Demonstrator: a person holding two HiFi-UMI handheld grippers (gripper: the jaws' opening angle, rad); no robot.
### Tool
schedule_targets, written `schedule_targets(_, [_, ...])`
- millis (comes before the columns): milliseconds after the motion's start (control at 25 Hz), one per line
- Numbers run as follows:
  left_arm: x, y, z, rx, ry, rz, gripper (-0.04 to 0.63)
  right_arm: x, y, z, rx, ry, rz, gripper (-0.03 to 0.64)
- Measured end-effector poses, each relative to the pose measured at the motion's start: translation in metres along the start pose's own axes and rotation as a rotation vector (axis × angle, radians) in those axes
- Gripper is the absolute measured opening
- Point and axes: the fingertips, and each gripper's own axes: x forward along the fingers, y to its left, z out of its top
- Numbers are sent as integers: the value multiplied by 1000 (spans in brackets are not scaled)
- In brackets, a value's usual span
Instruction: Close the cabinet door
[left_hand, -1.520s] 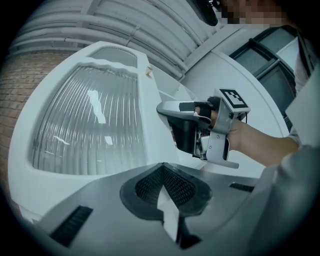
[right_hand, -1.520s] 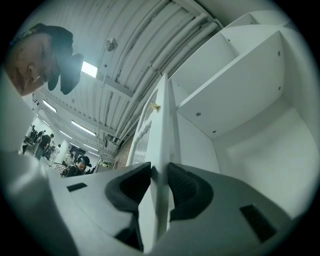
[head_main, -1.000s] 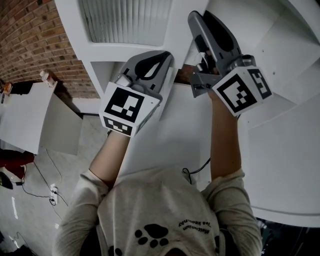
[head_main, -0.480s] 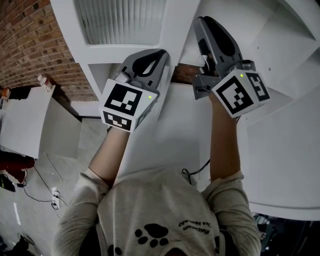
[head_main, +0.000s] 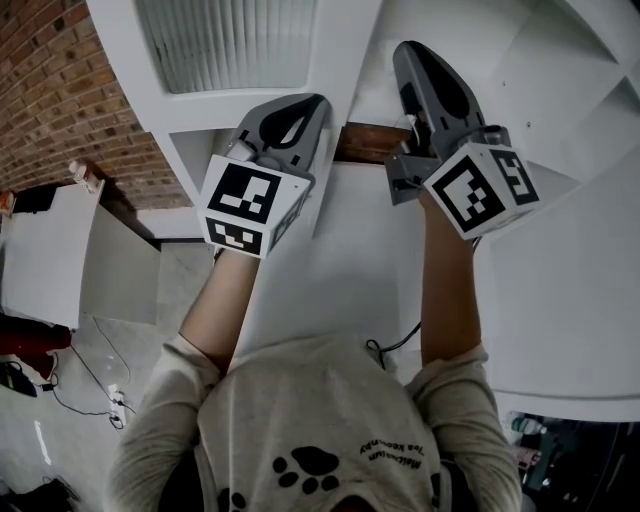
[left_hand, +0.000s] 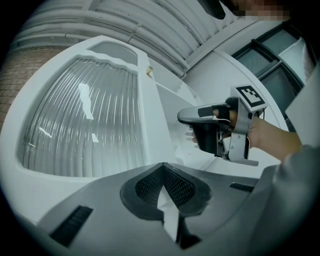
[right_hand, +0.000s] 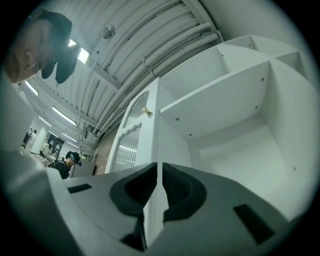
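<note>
Closing the right gripper (right_hand: 158, 170) jaws, spread wide a second ago, onto the open cabinet door (right_hand: 131, 137) edge at mid-frame. Leaving empty shelves (right_hand: 235, 125) free at right. Pinching a thin white panel (left_hand: 169, 220) edge in the left gripper (left_hand: 163, 169) jaws. Stretching both forearms (head_main: 445, 280) straight up the frame.

All three views near cabinet door (head_main: 240, 45)

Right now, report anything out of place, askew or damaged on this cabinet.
Nothing is damaged or spilled. The cabinet door stands open, exposing the shelves; the right hand-held gripper is closing its jaws with the door's edge between them.
</note>
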Motion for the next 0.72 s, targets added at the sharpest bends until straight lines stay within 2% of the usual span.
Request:
schedule_targets(360, [0,-1,-1,-13,-1,-4,8,-18,11,-5,-12,26,-40,11])
schedule_targets(720, [-1,-6,1,0,-2,-25,8,-44,32,-18,-53,70,-101,11])
